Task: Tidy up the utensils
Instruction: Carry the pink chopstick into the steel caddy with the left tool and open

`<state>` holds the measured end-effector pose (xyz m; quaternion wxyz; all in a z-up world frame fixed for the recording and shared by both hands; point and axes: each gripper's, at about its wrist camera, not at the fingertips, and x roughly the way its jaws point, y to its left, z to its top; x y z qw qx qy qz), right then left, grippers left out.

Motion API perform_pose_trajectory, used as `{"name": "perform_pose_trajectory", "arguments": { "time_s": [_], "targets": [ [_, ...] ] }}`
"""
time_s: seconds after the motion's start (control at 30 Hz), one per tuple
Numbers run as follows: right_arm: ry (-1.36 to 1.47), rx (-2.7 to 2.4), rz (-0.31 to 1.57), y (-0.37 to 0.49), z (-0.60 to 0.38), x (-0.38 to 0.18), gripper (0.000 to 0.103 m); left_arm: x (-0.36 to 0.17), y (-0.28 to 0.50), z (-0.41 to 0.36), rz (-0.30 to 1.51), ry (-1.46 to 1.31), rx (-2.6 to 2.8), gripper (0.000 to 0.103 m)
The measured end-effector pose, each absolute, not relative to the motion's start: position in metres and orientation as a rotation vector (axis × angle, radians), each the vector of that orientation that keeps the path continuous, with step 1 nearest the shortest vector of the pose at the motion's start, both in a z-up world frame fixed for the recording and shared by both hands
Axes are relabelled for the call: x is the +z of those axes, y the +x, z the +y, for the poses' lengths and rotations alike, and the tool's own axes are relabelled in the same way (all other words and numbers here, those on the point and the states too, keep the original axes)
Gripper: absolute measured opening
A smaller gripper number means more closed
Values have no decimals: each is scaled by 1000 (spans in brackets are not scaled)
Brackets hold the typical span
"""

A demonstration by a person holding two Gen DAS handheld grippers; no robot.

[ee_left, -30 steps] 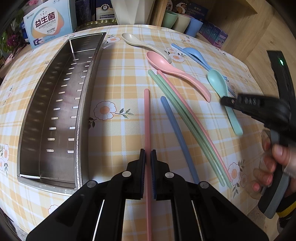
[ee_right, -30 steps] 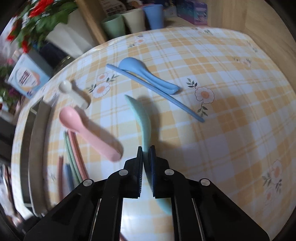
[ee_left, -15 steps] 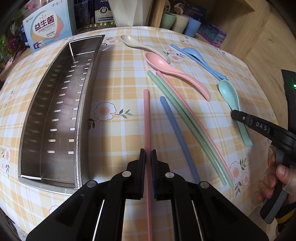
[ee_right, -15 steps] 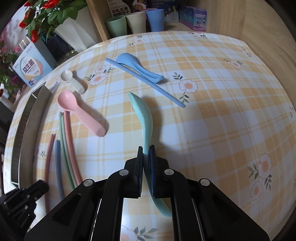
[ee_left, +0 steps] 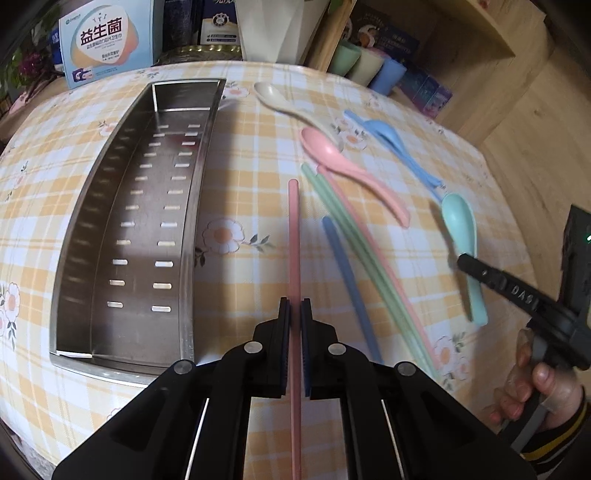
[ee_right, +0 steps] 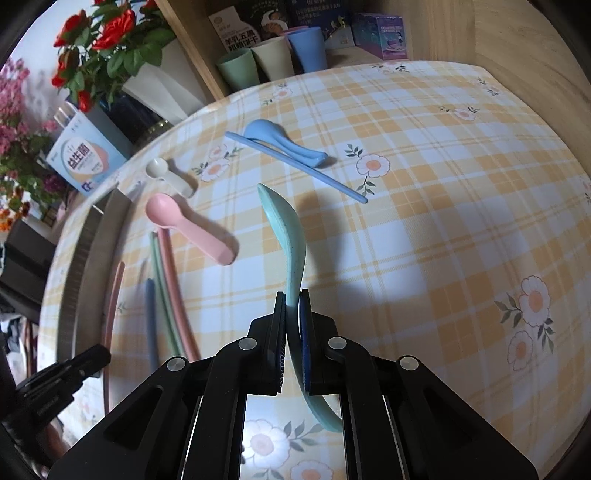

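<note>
My left gripper (ee_left: 294, 314) is shut on the near part of a pink chopstick (ee_left: 293, 240), which points away beside the long steel tray (ee_left: 190, 221). My right gripper (ee_right: 293, 301) is shut on the handle of a teal spoon (ee_right: 290, 236). The spoon is held edge-up above the checked cloth and throws a shadow to its right. In the left wrist view the teal spoon (ee_left: 460, 225) and the right gripper (ee_left: 467, 266) are at the far right. The pink spoon (ee_left: 347, 170), cream spoon (ee_left: 280, 101), blue spoon (ee_left: 391, 142), green chopsticks (ee_left: 354, 236) and blue chopstick (ee_left: 347, 280) lie on the cloth.
The steel tray has nothing in it. Green, cream and blue cups (ee_right: 271, 61) stand at the back by a wooden shelf. A white and blue box (ee_left: 109, 40) and red flowers (ee_right: 107, 33) are behind the tray. A hand (ee_left: 539, 387) holds the right gripper at the table's right edge.
The right gripper has carried the teal spoon toward the near right edge of the table. The left gripper has stayed almost still on the pink chopstick.
</note>
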<state>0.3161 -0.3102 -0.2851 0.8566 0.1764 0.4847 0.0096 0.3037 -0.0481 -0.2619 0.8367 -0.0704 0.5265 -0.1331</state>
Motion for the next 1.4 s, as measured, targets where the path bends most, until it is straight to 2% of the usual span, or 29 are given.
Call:
{"name": "perform_pose_trajectory", "arguments": {
  "time_s": [0.33, 0.6, 0.9, 1.4],
  "targets": [
    [405, 22, 1011, 313, -313, -280, 7, -225, 309, -27, 1056, -205, -282, 6],
    [409, 19, 1010, 316, -314, -279, 7, -203, 356, 17, 1007, -208, -185, 6],
    [407, -10, 1023, 319, -321, -277, 7, -237, 410, 31, 1090, -173, -130, 6],
    [390, -22, 1038, 318, -319, -275, 7, -266, 429, 22, 1155, -167, -169, 6]
  ]
}}
